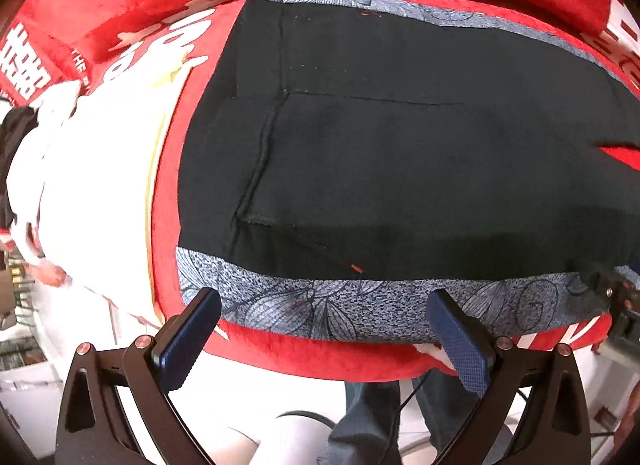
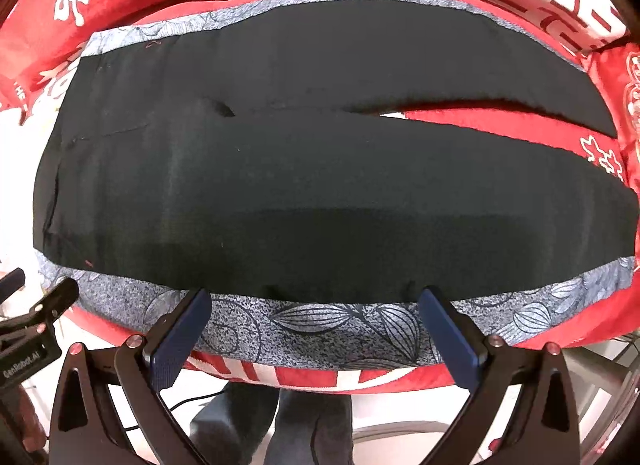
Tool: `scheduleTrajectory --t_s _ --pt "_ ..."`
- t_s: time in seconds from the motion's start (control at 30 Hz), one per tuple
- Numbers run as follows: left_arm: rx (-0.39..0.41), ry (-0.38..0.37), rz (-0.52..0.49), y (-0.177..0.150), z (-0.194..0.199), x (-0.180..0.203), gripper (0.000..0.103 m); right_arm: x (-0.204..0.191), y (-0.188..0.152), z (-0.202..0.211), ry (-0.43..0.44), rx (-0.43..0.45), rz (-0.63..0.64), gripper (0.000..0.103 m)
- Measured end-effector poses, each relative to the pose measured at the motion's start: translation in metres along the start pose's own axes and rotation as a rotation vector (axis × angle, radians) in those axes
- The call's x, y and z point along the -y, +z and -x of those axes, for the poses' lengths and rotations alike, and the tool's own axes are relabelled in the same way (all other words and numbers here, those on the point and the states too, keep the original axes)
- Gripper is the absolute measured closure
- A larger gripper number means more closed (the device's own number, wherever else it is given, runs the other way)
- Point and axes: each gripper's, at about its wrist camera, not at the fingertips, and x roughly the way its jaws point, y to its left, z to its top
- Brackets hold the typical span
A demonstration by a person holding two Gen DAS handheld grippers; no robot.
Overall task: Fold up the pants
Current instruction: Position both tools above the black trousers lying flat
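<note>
Left claw [image 1: 324, 305]: jaws spread wide, holding nothing, hovering at the near edge by the waist end.
Right claw [image 2: 314, 305]: jaws spread wide too, empty, over the near patterned band.
Pants [image 2: 304, 185]: black, lying flat on the red blanket [image 2: 500, 125], legs parted toward the right.
Band [image 2: 320, 325]: grey leaf-print strip along the pants' near edge.
Person: jeans [image 2: 304, 425] seen below the bed's edge.

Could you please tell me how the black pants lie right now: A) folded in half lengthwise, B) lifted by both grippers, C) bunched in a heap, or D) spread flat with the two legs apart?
D: the pants lie flat, and a red wedge of blanket shows between the legs.
</note>
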Motion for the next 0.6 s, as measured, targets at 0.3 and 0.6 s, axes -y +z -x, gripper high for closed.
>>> scheduleTrajectory --t_s 0.3,0.6 --pt "0.011 -0.009 -0.053 0.002 -0.005 -0.005 0.000 -0.013 -0.008 0.004 -0.009 -0.001 -0.034 0.000" --pt "0.019 -0.027 -0.053 0.004 -0.010 -0.018 0.000 -0.021 -0.026 0.011 -0.032 -0.018 -0.041 0.000"
